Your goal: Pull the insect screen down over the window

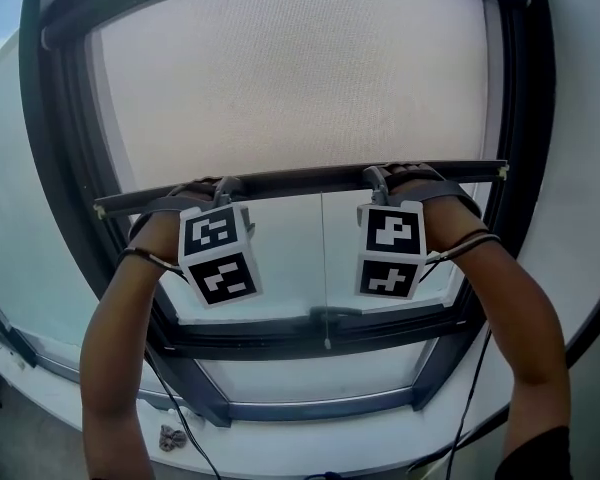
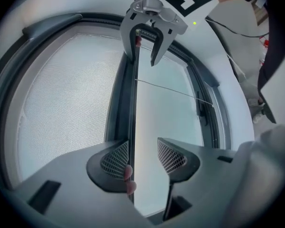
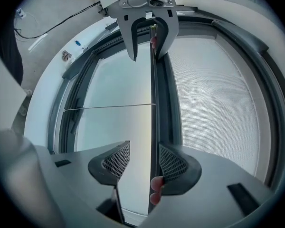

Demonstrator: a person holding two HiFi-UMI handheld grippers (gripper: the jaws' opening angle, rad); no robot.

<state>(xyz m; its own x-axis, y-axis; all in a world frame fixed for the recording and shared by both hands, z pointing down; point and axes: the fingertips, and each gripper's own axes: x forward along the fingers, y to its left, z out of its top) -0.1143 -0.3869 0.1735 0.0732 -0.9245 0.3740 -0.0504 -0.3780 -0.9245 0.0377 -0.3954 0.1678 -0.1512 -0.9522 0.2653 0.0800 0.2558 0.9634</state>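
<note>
Across the upper window [image 1: 280, 268] hangs a pale, fine-meshed insect screen [image 1: 300, 78].

The left tool [image 1: 220, 184] and the right tool [image 1: 378, 176] are grey, and each has a white cube [image 1: 218, 253] with black square markers. The pads [image 2: 115, 159] are dark, with a fine mesh pattern. Thin black cables [image 1: 472, 388] run from the wrists, which wear dark straps [image 1: 468, 238]. One dark sleeve [image 1: 535, 456] shows.

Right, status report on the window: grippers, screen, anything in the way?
Left gripper and right gripper open, straddling pull bar. Insect screen partway down; lower glass uncovered. No obstruction seen.
</note>
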